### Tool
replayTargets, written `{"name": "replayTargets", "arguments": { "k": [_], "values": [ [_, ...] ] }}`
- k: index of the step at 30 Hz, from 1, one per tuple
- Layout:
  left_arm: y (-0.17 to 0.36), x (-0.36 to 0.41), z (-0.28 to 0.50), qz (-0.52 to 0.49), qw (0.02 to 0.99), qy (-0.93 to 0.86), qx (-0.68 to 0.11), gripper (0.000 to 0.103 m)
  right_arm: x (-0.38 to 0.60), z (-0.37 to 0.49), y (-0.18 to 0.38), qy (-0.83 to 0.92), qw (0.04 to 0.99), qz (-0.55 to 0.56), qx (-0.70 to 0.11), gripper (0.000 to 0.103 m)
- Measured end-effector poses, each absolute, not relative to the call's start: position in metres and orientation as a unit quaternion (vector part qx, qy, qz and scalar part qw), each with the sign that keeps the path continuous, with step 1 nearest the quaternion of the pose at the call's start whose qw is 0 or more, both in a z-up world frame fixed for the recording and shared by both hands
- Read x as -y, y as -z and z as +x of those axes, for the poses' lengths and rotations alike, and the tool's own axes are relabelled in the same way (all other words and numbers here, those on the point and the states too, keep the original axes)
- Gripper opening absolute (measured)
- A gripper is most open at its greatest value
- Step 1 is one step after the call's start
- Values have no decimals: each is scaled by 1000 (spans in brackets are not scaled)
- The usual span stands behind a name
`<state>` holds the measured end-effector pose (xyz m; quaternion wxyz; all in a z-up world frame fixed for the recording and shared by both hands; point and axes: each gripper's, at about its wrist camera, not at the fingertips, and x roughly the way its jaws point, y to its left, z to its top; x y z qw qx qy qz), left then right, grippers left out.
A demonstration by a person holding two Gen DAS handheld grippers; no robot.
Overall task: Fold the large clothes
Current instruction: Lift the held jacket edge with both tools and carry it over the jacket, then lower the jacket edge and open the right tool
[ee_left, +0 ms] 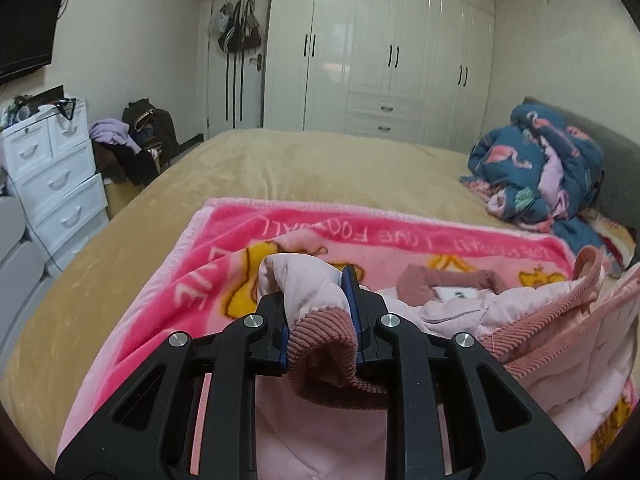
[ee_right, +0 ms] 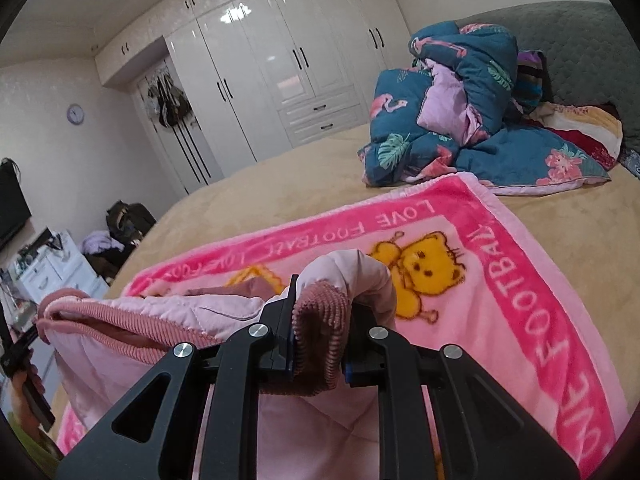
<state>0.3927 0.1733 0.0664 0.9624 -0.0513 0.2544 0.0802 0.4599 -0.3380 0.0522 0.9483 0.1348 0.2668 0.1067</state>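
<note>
A pale pink quilted jacket with a dusty-rose ribbed hem is lifted over a pink "LOVE FOOTBALL" blanket spread on the bed. My left gripper is shut on one corner of the jacket's ribbed hem, fabric bunched between its blue pads. My right gripper is shut on the other hem corner. The same jacket stretches leftward from it, with the blanket below. Its rose collar and white label lie toward the far side in the left wrist view. At the far left of the right wrist view I glimpse the other gripper in a hand.
A tan bedspread covers the bed. A crumpled blue flamingo quilt lies by the grey headboard. White wardrobes line the far wall. A white drawer unit and a heap of clothes stand left of the bed.
</note>
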Motion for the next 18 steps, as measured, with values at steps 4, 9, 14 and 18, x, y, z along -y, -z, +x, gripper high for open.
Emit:
{"name": "replayTargets", "arguments": {
  "k": [4, 9, 14, 18],
  "values": [
    [-55, -174, 412, -40, 957, -86, -273, 15, 332, 483, -40, -97, 945, 131, -283, 15],
    [-37, -177, 435, -30, 950, -93, -298, 16, 325, 507, -21, -82, 939, 127, -307, 15],
    [-20, -178, 450, -36, 942, -102, -317, 16, 321, 524, -5, -81, 933, 131, -326, 16],
    [-11, -177, 455, -34, 938, -108, -329, 16, 334, 526, 1, -112, 914, 205, -331, 32]
  ]
}}
